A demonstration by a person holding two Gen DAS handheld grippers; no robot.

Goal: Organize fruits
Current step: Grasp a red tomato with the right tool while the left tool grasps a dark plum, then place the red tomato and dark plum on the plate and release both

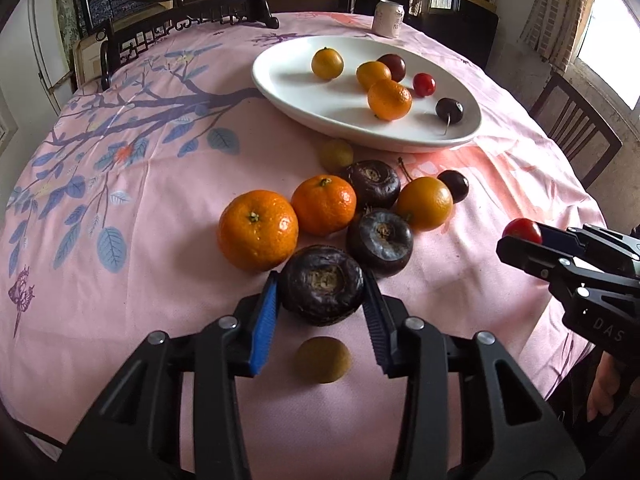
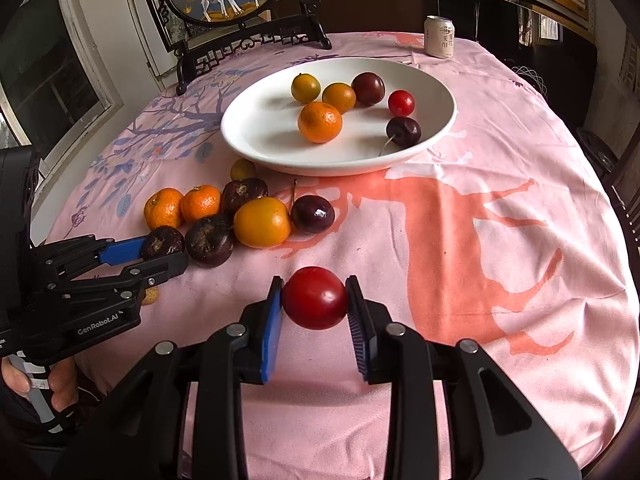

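My left gripper (image 1: 322, 286) is shut on a dark water chestnut (image 1: 321, 283), at the near end of a fruit cluster on the pink tablecloth. The cluster holds two tangerines (image 1: 258, 229), two more water chestnuts (image 1: 379, 239), a kumquat (image 1: 424, 203) and a cherry (image 1: 454, 185). My right gripper (image 2: 315, 298) is shut on a red cherry tomato (image 2: 315, 298), held above the cloth. The white oval plate (image 2: 256, 136) beyond holds several small fruits. The left gripper (image 2: 166, 254) shows in the right wrist view, the right gripper (image 1: 520, 240) in the left.
A small brownish longan (image 1: 323, 359) lies under my left gripper, another (image 1: 336, 155) by the plate's edge. A drink can (image 2: 439, 37) stands at the far table edge. A framed deer panel on a dark stand (image 2: 240, 12) is at the back left. A wooden chair (image 1: 576, 128) stands at the right.
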